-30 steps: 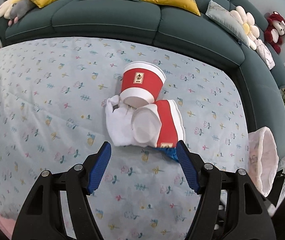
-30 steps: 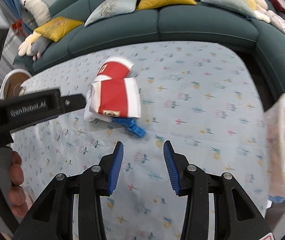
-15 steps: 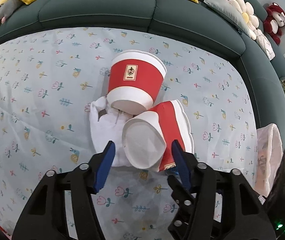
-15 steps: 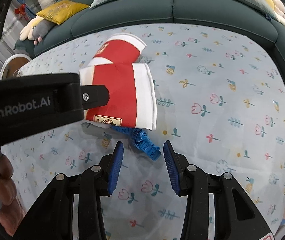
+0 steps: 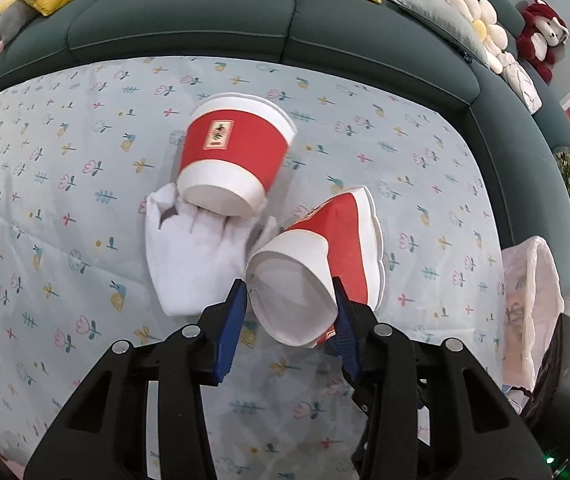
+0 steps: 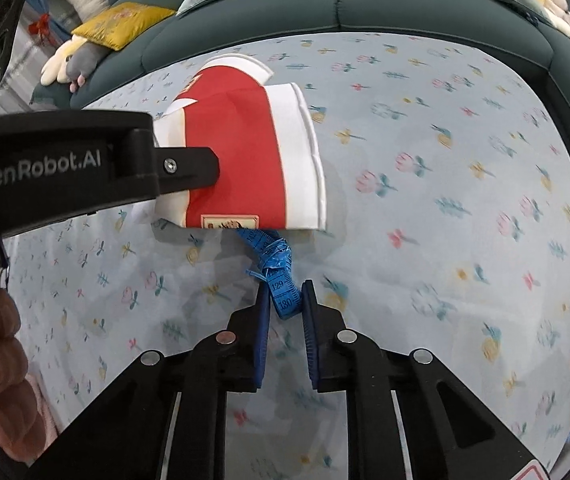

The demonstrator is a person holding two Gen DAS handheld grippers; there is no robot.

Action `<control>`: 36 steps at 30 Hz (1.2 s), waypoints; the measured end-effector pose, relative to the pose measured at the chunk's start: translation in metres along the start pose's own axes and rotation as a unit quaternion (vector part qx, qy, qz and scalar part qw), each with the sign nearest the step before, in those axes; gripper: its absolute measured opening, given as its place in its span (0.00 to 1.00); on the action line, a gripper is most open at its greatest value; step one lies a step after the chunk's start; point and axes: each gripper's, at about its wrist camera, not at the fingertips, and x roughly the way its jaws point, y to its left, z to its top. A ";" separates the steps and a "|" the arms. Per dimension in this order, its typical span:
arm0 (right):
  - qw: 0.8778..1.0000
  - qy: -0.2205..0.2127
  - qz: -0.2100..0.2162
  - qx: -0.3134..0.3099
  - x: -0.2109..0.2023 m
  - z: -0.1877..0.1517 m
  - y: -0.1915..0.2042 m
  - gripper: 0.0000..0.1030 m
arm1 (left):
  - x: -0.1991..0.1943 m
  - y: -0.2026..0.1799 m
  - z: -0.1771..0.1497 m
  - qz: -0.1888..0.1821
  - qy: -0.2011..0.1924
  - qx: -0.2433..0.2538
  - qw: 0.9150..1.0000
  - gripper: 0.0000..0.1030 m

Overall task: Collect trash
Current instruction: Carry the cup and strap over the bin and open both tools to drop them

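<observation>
Closing since a moment before, the left claw [image 5: 289, 300] pinched the nearer paper cup [image 5: 317, 264] at lower centre while the right claw [image 6: 285, 300] narrowed onto the blue tape measure [image 6: 281, 276] on the surface [image 6: 445, 200], so both pieces seemed ready to lift.
</observation>
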 end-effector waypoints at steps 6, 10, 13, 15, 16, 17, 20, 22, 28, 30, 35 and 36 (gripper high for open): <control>0.999 -0.017 -0.007 0.036 -0.032 -0.024 -0.030 0.14 | -0.012 -0.027 -0.015 -0.009 -0.004 0.013 1.000 0.39; 0.997 -0.037 -0.016 0.066 -0.058 -0.036 -0.055 0.12 | -0.018 -0.053 -0.026 -0.015 -0.004 0.026 1.000 0.39; 0.995 -0.052 -0.025 0.082 -0.078 -0.042 -0.072 0.12 | -0.023 -0.074 -0.034 -0.022 -0.004 0.036 0.999 0.39; 0.993 -0.061 -0.031 0.092 -0.091 -0.047 -0.083 0.11 | -0.027 -0.090 -0.039 -0.026 -0.005 0.045 0.999 0.39; 0.992 -0.066 -0.035 0.097 -0.098 -0.049 -0.090 0.11 | -0.029 -0.100 -0.042 -0.028 -0.006 0.050 0.998 0.39; 0.992 -0.070 -0.039 0.101 -0.104 -0.053 -0.096 0.11 | -0.031 -0.105 -0.043 -0.030 -0.007 0.053 0.998 0.39; 0.988 -0.084 -0.047 0.117 -0.121 -0.062 -0.118 0.11 | -0.037 -0.130 -0.049 -0.037 -0.009 0.068 0.997 0.39; 0.986 -0.092 -0.054 0.130 -0.134 -0.068 -0.133 0.11 | -0.041 -0.148 -0.053 -0.039 -0.013 0.079 0.996 0.39; 0.976 -0.120 -0.070 0.169 -0.167 -0.089 -0.178 0.11 | -0.048 -0.198 -0.065 -0.050 -0.016 0.112 0.992 0.39; 0.972 -0.129 -0.075 0.180 -0.178 -0.095 -0.191 0.11 | -0.049 -0.214 -0.069 -0.053 -0.017 0.123 0.991 0.39; 0.964 -0.150 -0.087 0.203 -0.202 -0.107 -0.224 0.11 | -0.050 -0.252 -0.079 -0.060 -0.016 0.151 0.987 0.39; 0.962 -0.153 -0.089 0.207 -0.206 -0.109 -0.230 0.11 | -0.050 -0.260 -0.081 -0.062 -0.016 0.157 0.986 0.39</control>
